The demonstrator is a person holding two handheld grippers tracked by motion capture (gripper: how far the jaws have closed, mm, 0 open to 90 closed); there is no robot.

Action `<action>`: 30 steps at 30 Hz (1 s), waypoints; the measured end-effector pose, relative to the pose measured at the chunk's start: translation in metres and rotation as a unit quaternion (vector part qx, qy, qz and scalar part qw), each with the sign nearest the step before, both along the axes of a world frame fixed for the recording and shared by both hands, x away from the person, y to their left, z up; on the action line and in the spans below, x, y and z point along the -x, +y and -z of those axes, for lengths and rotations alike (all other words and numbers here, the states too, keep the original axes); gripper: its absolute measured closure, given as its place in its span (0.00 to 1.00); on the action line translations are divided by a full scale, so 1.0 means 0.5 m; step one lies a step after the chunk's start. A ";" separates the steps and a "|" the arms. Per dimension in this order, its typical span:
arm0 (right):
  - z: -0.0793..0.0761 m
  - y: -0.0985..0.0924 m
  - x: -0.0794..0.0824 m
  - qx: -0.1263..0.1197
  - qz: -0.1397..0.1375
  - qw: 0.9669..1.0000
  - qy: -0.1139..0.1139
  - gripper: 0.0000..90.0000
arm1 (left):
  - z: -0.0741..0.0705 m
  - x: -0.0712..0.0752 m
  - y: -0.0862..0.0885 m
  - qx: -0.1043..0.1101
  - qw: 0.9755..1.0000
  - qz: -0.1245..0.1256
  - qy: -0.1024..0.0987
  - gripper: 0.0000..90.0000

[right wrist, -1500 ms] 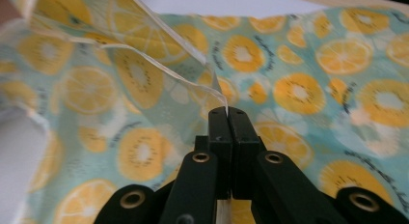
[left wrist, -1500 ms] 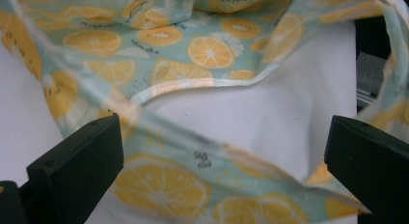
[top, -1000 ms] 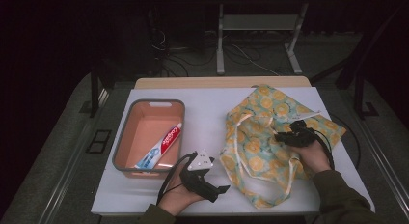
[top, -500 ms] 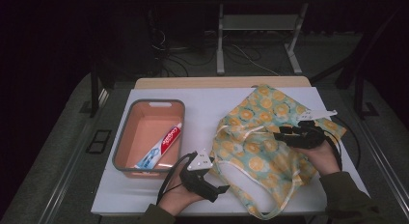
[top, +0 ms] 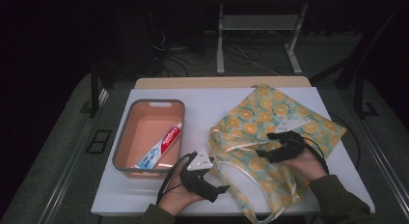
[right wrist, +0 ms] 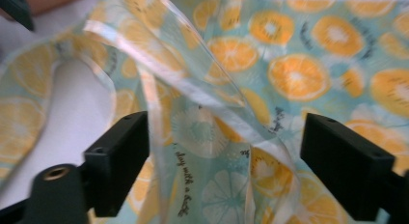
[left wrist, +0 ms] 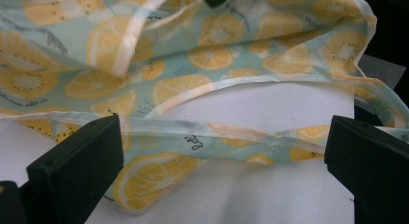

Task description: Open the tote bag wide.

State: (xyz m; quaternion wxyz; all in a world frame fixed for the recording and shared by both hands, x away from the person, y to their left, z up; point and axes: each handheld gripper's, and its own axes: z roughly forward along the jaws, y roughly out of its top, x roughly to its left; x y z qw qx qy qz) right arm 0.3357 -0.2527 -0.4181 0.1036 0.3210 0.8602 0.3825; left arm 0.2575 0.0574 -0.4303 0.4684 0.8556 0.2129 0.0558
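Right now my right gripper [top: 263, 153] sits over the bag [top: 270, 122], with its jaws wide apart after just opening; in the right gripper view the fabric lies loose between them and neither pad presses on it. That bag, a lemon-print tote, is spread across the right half of the table [top: 212, 101], from about 1 o'clock down to 5 o'clock. My left gripper [top: 223, 189] rests low at 6 o'clock, pointing toward 3 o'clock at the bag's near left edge. Its jaws also stand wide; in the left gripper view a strap [left wrist: 231, 132] runs across the gap between them, untouched by either. Over at 9 o'clock a bin [top: 126, 137] sits well apart from the bag, with a toothpaste tube [top: 161, 147] lying slantwise inside it.
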 end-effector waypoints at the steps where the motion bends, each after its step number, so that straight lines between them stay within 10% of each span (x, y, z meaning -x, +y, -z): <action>1: 0.008 0.003 -0.004 0.002 0.002 1.000 0.002 0.14 | 0.000 0.000 0.000 -0.001 1.000 0.000 0.000 0.00; 12: 0.066 0.041 -0.008 0.072 -0.031 0.997 0.021 0.16 | 0.000 0.000 0.000 0.001 1.000 0.001 0.002 0.00; 25: 0.060 -0.002 -0.028 0.037 0.038 0.998 0.023 0.87 | 0.001 -0.001 -0.001 0.001 1.000 0.000 0.003 0.00; 30: 0.060 -0.009 -0.033 0.018 0.038 0.998 0.040 0.98 | 0.000 -0.001 -0.001 0.000 1.000 0.001 0.003 0.00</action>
